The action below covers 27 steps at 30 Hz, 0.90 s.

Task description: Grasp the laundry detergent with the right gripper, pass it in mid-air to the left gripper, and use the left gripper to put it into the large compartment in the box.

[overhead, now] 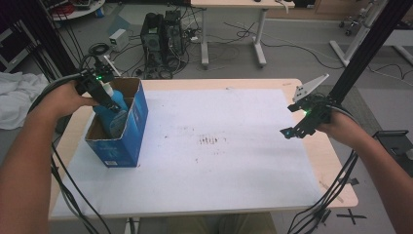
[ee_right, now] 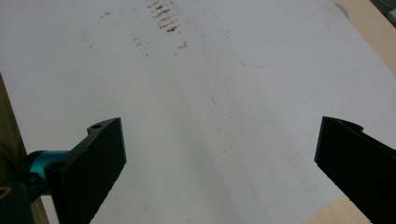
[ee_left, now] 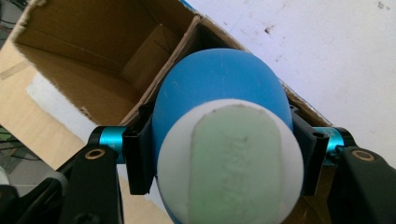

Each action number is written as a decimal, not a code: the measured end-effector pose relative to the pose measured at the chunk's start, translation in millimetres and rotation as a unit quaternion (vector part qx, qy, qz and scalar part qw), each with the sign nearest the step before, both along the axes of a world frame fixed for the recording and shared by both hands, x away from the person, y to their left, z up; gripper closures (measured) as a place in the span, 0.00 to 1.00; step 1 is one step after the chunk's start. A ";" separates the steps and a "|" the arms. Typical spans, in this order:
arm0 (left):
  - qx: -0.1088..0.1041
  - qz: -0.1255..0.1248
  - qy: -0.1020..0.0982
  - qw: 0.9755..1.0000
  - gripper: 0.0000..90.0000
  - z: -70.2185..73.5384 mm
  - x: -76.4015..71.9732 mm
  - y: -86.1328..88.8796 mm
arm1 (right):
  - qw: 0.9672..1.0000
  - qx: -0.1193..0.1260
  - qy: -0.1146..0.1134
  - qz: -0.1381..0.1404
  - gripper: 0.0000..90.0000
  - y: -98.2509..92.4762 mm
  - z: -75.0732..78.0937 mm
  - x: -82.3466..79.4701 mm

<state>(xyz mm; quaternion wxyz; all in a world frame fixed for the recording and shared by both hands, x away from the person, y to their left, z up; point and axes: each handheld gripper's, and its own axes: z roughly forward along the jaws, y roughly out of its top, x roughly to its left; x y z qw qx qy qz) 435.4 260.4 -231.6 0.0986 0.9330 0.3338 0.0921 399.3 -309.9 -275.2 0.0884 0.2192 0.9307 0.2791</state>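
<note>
One open box surrounds gripped bottle.

blue box, left on the counter: pale print on its near face, too small to read
green patch on the blue and white bottle, left gripper view: raised marks, too blurred to read
white sheet on the counter: brown smudges and a faint pen outline, no letters
readable text: none
</note>
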 end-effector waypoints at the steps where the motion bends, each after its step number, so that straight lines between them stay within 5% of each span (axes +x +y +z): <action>1: 0.003 -0.003 0.003 1.000 0.42 -1.6 0.7 0.5 | 1.000 0.003 -0.001 -0.002 0.01 0.3 -0.3 -0.2; 3: 0.015 -0.016 0.009 1.000 0.42 -5.5 2.7 2.0 | 1.000 0.001 -0.006 -0.001 0.01 1.1 -0.6 0.2; 4: 0.000 -0.002 0.003 1.000 0.42 -9.4 1.3 0.7 | 1.000 0.000 -0.005 -0.001 0.01 1.4 -0.7 0.1; 8: 0.001 -0.015 0.004 1.000 0.42 -16.7 2.0 0.5 | 1.000 -0.002 -0.001 -0.005 0.01 3.0 -1.9 -1.2; 10: 0.016 -0.032 0.016 0.999 0.42 -17.9 4.2 1.0 | 1.000 -0.003 -0.003 0.000 0.01 3.8 -2.7 -0.9; 13: -0.002 -0.016 0.010 1.000 0.42 -24.7 3.3 -1.1 | 1.000 -0.003 -0.003 -0.002 0.01 4.9 -3.3 -1.4; 15: 0.017 -0.034 0.018 0.999 0.42 -25.7 5.3 0.6 | 1.000 -0.003 -0.004 0.000 0.01 5.6 -3.5 -1.4; 19: 0.013 -0.030 0.020 0.999 0.42 -33.8 4.3 -2.2 | 1.000 -0.002 -0.003 0.002 0.01 6.6 -3.5 -2.0; 21: 0.034 -0.049 0.033 0.998 0.42 -34.2 6.9 -1.6 | 1.000 -0.002 -0.004 0.002 0.01 7.4 -4.2 -2.3; 27: 0.039 -0.050 0.040 0.997 0.42 -42.6 7.7 -4.7 | 1.000 -0.003 0.000 0.002 0.01 8.3 -5.7 -4.1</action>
